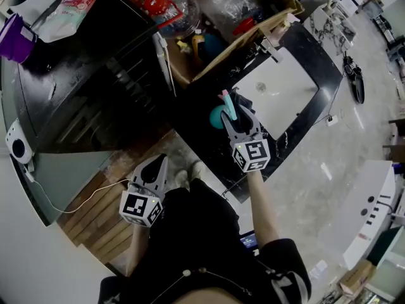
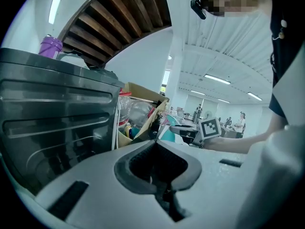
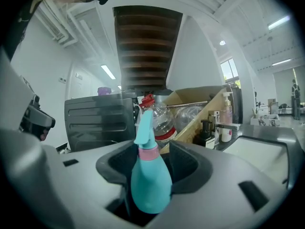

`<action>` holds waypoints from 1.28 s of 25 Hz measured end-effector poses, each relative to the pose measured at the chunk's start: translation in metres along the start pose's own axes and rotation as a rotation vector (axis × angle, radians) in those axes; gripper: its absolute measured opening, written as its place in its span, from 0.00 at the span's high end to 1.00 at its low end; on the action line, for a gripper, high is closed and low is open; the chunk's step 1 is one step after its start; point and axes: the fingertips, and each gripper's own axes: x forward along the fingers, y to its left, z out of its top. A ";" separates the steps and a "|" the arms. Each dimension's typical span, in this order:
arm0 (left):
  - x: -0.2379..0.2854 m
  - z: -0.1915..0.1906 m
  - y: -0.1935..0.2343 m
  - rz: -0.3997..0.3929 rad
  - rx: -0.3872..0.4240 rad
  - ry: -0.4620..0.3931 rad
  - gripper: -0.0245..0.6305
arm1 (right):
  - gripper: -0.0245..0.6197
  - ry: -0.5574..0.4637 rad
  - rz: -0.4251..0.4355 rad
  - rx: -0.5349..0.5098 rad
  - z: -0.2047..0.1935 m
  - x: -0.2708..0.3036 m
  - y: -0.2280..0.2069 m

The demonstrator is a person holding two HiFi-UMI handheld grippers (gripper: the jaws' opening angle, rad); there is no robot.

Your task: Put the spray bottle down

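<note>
Teal plastic spray bottle with pink collar (image 3: 150, 180) between the opening jaws of the right gripper (image 3: 152, 146).
Jaws of the left gripper (image 2: 156, 144) are pressed together, holding nothing.

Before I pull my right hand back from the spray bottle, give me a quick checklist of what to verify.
1. Spray bottle upright between the jaws of the right gripper: ok.
2. Those jaws are opening; pads fully clear of the bottle: cannot tell.
3. Bottle's base resting on the black counter: cannot tell, the base is hidden.
4. Left gripper shut, empty, and away from the bottle: ok.
5. Cardboard box behind stands apart from the bottle: ok.
</note>
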 end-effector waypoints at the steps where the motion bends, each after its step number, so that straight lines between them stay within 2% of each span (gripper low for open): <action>1: 0.002 0.000 -0.003 -0.006 0.004 0.001 0.95 | 0.64 -0.004 -0.003 0.003 0.002 -0.004 -0.001; 5: 0.005 0.004 -0.012 -0.018 0.015 0.000 0.95 | 0.60 -0.042 -0.029 0.075 0.011 -0.035 -0.004; 9: 0.008 0.007 -0.019 -0.035 0.019 -0.010 0.95 | 0.60 -0.094 -0.113 0.164 0.022 -0.082 -0.008; 12: 0.010 0.009 -0.026 -0.059 0.031 -0.016 0.95 | 0.72 -0.090 -0.211 0.197 0.026 -0.124 -0.008; 14: 0.011 0.012 -0.030 -0.072 0.037 -0.022 0.95 | 0.89 -0.081 -0.263 0.200 0.027 -0.147 -0.006; 15: 0.011 0.013 -0.031 -0.080 0.042 -0.025 0.95 | 0.96 -0.079 -0.266 0.189 0.028 -0.155 -0.002; 20: 0.010 0.015 -0.044 -0.127 0.064 -0.032 0.95 | 0.96 -0.096 -0.203 0.126 0.041 -0.165 0.026; 25: 0.005 0.014 -0.053 -0.161 0.070 -0.033 0.95 | 0.96 -0.159 -0.157 0.245 0.051 -0.168 0.043; 32: 0.005 0.013 -0.063 -0.195 0.067 -0.039 0.95 | 0.96 -0.157 -0.123 0.256 0.045 -0.183 0.061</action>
